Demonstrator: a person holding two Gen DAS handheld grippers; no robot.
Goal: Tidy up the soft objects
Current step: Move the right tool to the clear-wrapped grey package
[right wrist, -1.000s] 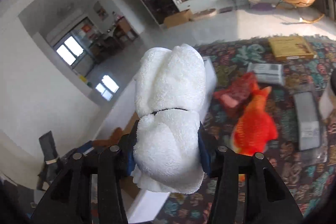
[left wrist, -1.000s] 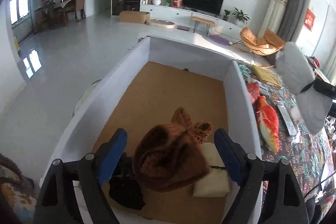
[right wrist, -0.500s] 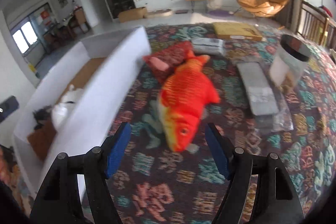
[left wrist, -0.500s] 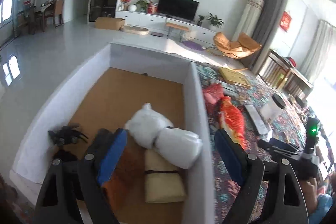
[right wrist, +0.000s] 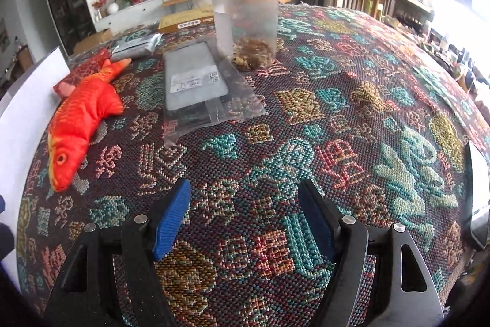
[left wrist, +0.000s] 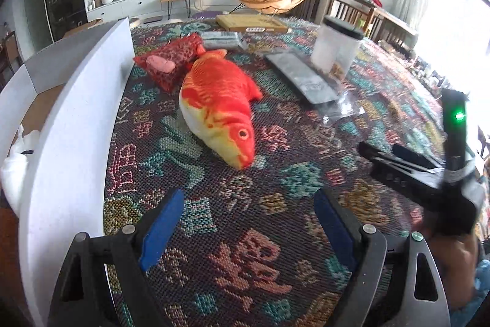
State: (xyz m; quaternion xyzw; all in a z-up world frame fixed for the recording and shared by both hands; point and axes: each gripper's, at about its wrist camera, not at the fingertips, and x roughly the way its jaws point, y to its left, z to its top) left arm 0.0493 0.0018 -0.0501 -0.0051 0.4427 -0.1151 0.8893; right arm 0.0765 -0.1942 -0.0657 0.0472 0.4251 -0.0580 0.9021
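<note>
The orange plush fish (left wrist: 219, 109) was seen lying on the patterned surface (left wrist: 275, 204) just right of the white box (left wrist: 76, 124), long axis running far-to-near, head nearest the wide-open, empty left gripper (left wrist: 248, 230), while the right gripper (right wrist: 245, 219), equally spread and empty, was placed farther right.

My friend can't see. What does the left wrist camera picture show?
An orange toy fish lies on a patterned tablecloth, just ahead of the open, empty left gripper. A red pillow sits behind the fish, and a white box stands to its left.
</note>
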